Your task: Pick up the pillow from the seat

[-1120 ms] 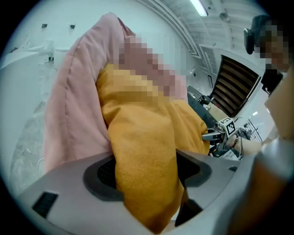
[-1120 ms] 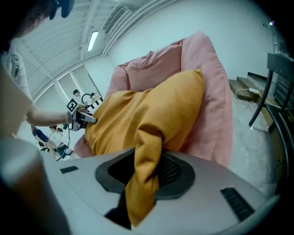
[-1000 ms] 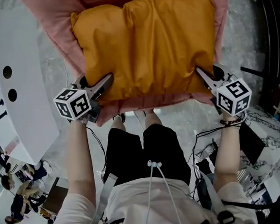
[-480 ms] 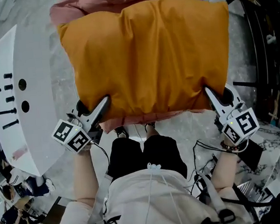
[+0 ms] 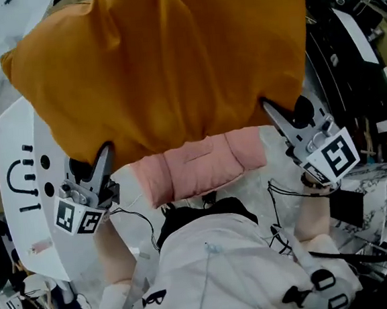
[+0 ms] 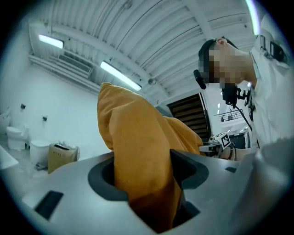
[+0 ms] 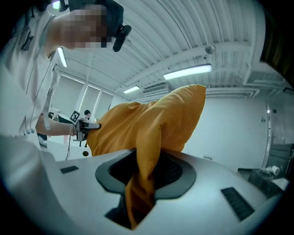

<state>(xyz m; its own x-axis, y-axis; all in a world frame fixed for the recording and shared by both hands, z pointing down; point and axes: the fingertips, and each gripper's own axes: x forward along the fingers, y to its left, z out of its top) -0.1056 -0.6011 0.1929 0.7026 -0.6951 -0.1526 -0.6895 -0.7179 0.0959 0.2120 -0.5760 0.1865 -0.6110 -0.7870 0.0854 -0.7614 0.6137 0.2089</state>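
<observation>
1. Pillow point(image 5: 171, 58): in the head view the orange pillow filled the upper part of the picture, held up between the two grippers by its lower corners.
2. In that view, the left gripper point(image 5: 103, 155) was clamped on the lower left corner and the right gripper point(image 5: 270, 107) on the lower right corner. Their marker cubes sat nearer the person.
3. A pink seat cushion point(image 5: 194, 167) showed just under the pillow's lower edge. Whether the two touched could not be told. A white panel point(image 5: 22, 199) with black marks lay at the left, and the person's white shirt point(image 5: 217, 269) was at the bottom.
4. In the left gripper view, the left gripper point(image 6: 144, 176) had its fingers partly closed on a thick fold of the pillow point(image 6: 138, 137), which rose from between the jaws against a ribbed ceiling with strip lights point(image 6: 120, 75). A cardboard box point(image 6: 62, 156) stood by the far wall.
5. In the right gripper view, the right gripper point(image 7: 144, 181) had its fingers narrow, pinching a thinner fold of the pillow point(image 7: 151, 124). The fabric spread up and to the left toward the distant left gripper point(image 7: 87, 125).
</observation>
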